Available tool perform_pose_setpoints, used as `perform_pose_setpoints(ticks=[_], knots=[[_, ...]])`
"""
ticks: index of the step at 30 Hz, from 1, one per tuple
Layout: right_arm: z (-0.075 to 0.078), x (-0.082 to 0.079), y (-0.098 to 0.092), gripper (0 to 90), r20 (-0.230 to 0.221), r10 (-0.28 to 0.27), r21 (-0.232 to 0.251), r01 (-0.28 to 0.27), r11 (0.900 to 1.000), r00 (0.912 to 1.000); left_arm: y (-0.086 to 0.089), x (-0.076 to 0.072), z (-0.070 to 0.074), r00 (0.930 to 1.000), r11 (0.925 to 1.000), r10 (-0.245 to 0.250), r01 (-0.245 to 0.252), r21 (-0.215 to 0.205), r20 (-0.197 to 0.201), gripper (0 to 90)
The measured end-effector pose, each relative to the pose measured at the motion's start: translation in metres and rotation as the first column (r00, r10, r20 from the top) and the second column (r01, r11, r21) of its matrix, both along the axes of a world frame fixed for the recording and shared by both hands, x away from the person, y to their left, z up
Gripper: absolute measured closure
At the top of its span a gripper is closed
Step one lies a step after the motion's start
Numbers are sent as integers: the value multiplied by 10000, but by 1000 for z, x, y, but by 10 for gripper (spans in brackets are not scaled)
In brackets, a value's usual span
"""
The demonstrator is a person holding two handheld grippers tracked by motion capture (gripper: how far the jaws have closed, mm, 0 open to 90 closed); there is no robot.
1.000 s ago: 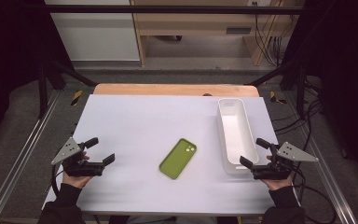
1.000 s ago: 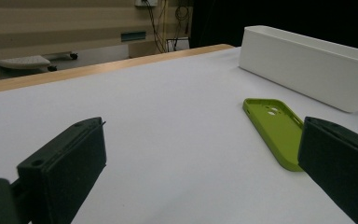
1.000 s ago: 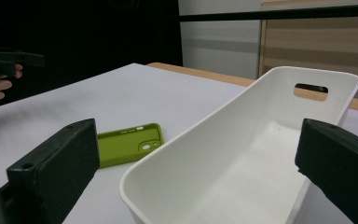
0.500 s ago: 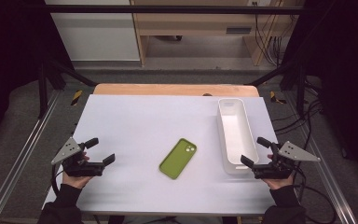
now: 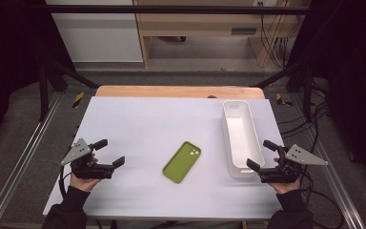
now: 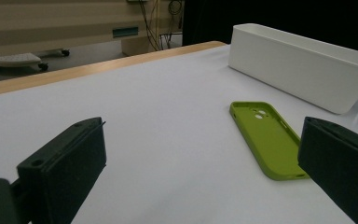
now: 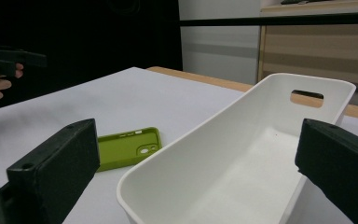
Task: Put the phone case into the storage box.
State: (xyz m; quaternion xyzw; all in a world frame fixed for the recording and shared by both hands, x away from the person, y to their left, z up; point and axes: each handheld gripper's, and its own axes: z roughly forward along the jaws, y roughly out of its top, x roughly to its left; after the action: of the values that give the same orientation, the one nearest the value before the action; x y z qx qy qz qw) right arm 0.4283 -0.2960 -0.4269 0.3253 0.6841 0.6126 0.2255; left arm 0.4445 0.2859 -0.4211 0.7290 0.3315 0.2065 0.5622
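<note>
A green phone case (image 5: 181,161) lies open side up near the middle of the white table (image 5: 162,124); I also see the green phone case (image 6: 266,137) in the left gripper view and the green phone case (image 7: 127,148) in the right gripper view. A long white bin (image 5: 240,136) stands empty at the right, the same white bin (image 6: 303,65) and white bin (image 7: 242,154) in the gripper views. My left gripper (image 5: 108,152) is open near the table's left front, well left of the case. My right gripper (image 5: 262,155) is open at the bin's near end, empty.
A wooden strip (image 5: 178,91) runs along the table's far edge. Beyond it stand a wooden bench (image 5: 200,24) and cables (image 5: 276,28) on the floor. Metal rails (image 5: 19,157) flank the table. The other hand with its gripper (image 7: 4,60) appears far left in the right gripper view.
Both grippers stay nearly still; the right one has shifted very slightly. The case and bin have not moved.
</note>
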Motion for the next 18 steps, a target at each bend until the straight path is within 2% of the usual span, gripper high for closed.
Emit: perform_pose_setpoints(ticks=[11,18], knots=[[1,0,0,1,18,36,-1,-36,10000,10000,-19,0,5,9998,9997,-81,85,223,-186,5],[0,0,1,1,5,43,5,-43,10000,10000,-31,2,10,9997,9999,-41,45,155,-224,5]])
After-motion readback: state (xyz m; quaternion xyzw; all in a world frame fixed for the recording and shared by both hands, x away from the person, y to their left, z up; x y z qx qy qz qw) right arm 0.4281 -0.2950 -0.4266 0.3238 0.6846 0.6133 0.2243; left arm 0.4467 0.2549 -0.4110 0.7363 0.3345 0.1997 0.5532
